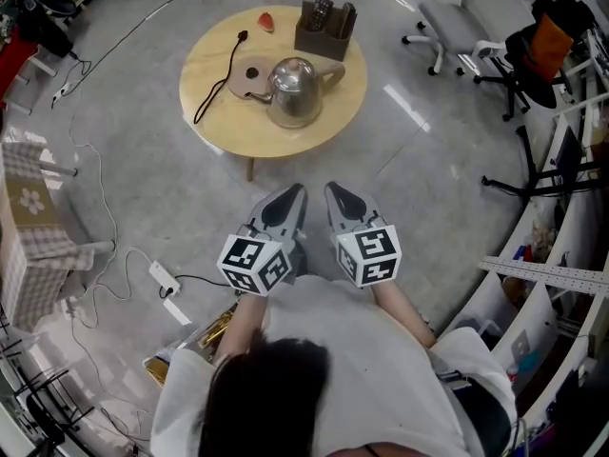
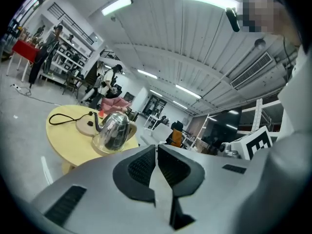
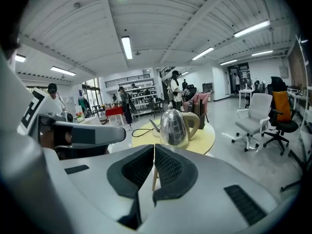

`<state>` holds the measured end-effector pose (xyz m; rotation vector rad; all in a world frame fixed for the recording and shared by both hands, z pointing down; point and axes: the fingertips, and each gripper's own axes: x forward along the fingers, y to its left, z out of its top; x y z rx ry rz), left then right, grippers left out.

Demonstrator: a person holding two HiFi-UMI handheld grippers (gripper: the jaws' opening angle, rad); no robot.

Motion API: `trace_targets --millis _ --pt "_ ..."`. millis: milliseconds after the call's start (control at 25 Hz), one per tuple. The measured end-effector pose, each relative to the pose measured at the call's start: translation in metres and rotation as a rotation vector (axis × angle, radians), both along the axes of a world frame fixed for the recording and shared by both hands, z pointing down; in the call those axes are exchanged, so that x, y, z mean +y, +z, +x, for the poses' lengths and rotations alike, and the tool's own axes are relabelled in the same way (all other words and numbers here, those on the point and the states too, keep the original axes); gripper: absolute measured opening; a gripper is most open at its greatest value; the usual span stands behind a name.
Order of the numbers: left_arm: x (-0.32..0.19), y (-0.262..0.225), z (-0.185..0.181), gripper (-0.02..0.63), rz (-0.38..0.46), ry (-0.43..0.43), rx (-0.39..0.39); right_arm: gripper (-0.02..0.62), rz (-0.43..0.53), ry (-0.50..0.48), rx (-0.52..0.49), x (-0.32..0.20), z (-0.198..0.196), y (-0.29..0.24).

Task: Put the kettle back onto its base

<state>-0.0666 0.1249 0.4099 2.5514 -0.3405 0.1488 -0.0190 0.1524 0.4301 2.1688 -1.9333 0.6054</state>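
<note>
Near the top of the head view stands a round table [image 1: 221, 127]. On it the kettle [image 1: 293, 91] sits upright, not on its base [image 1: 247, 76] but just to the right of it, with the spout pointing left over the base's edge. A black cord [image 1: 217, 82] runs from the base across the tabletop. A box [image 1: 324, 30] stands at the table's far edge. Both tools are low in the frame's middle, well apart from the table. The left gripper [image 1: 293, 194] has its jaws closed together with nothing between them, and the right gripper [image 1: 337, 194] is closed and empty too. An office chair [image 1: 471, 17] stands at the upper right.
</note>
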Motion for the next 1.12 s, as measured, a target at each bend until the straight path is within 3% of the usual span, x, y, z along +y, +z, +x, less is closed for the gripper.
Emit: trace_targets --millis 640,1120 --pt "-0.077 0.005 0.018 0.029 0.022 0.056 -0.036 0.028 -0.029 0.052 -0.077 -0.075 0.012 0.008" --pt "-0.104 0.016 0.027 0.029 0.022 0.123 -0.083 0.028 -0.020 0.100 -0.121 -0.101 0.019 0.012"
